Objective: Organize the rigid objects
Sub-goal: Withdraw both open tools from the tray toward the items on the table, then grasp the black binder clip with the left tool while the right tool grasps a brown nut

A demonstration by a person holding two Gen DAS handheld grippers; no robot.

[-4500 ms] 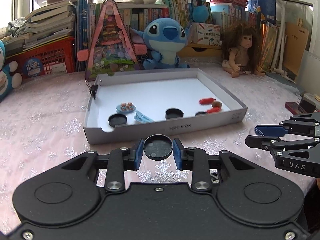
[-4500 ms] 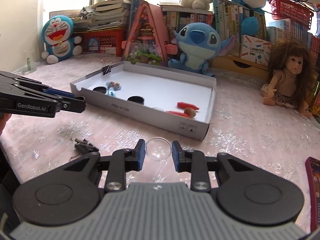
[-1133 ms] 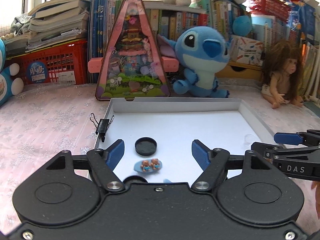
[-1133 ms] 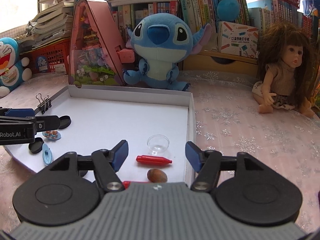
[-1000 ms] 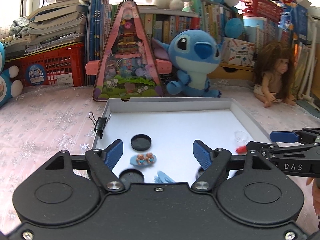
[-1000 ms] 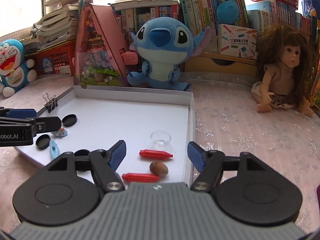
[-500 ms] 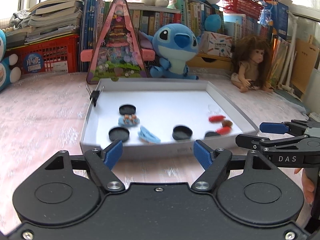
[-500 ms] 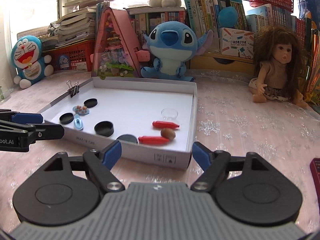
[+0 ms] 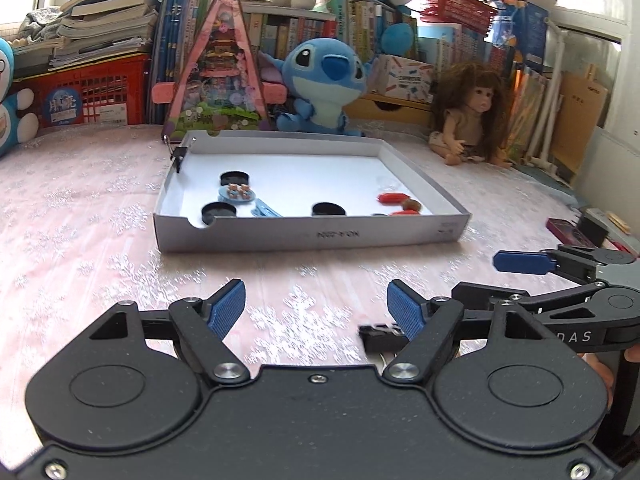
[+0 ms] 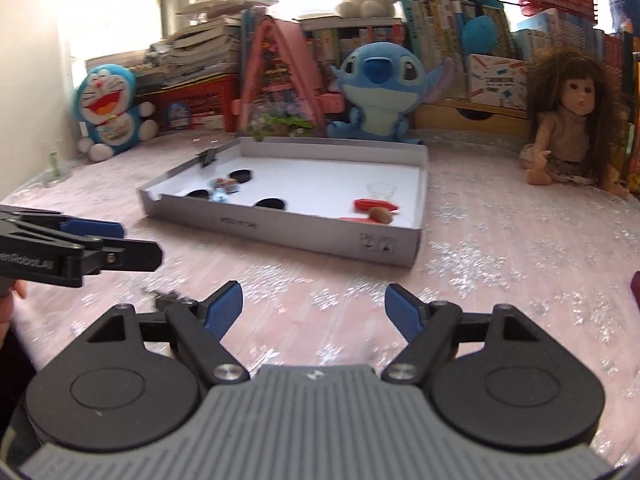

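Observation:
A shallow white cardboard box [image 9: 312,236] [image 10: 280,222] lies on the pink cloth ahead of both grippers. It holds black round lids [image 9: 329,209], a blue clip [image 9: 266,210], a small blue dish with figures [image 9: 236,193], red toy pieces [image 9: 392,197] [image 10: 374,203], a brown nut [image 10: 380,213] and a clear cup [image 10: 382,190]. My left gripper [image 9: 316,310] is open and empty. My right gripper [image 10: 314,310] is open and empty. A black binder clip [image 9: 380,336] [image 10: 168,301] lies on the cloth between them, partly hidden by the fingers.
A binder clip [image 9: 179,156] grips the box's far left wall. Behind the box stand a pink triangular toy house [image 9: 218,80], a Stitch plush [image 9: 324,80], a doll [image 9: 472,120], a Doraemon plush [image 10: 110,112], books and red baskets. A red phone [image 9: 568,232] lies at right.
Both grippers have drawn back from the box toward the near edge of the table. They stay open and empty. The black binder clip on the cloth has come into view.

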